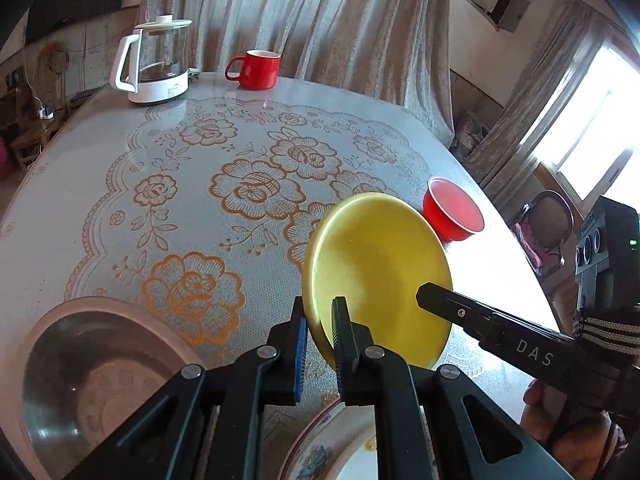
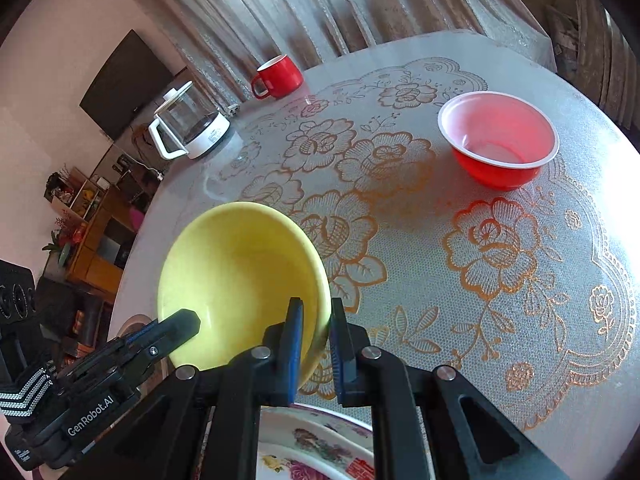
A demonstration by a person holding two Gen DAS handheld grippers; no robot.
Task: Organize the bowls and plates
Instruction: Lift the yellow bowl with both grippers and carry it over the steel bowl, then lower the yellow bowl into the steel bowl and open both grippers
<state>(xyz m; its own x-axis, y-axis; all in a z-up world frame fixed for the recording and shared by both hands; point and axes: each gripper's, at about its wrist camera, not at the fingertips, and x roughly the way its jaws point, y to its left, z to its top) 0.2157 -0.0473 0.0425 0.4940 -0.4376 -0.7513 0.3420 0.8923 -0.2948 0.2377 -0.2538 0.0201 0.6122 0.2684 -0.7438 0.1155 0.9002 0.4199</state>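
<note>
- The yellow bowl (image 1: pixel 376 276) sits in the lower centre of the left wrist view, tilted and apparently lifted clear of the surface (image 1: pixel 120 208), with both tools clamped on its rim.
- The left hand-held gripper (image 1: pixel 323 322) is closed on the near-left edge of the rim, one finger outside the wall and one inside.
- The right hand-held gripper (image 2: pixel 315 326) is closed on the opposite edge, at the lower centre of its own view.
- Risk, as I judge it: both grips are thin pinches on a smooth, curved rim. If the two hands drift apart or twist unevenly, one pinch could slide off and the bowl would swing from the other.
- A drop here would land on the floral plate (image 2: pixel 320 444) at the bottom edge, directly under the bowl; that could chip it or knock it aside.
- The metal bowl (image 1: pixel 92 380) at the lower left is close; a wide swing could strike it.
- The red bowl (image 2: pixel 498 140), upper right in the right wrist view, stands well apart and seems safe.
</note>
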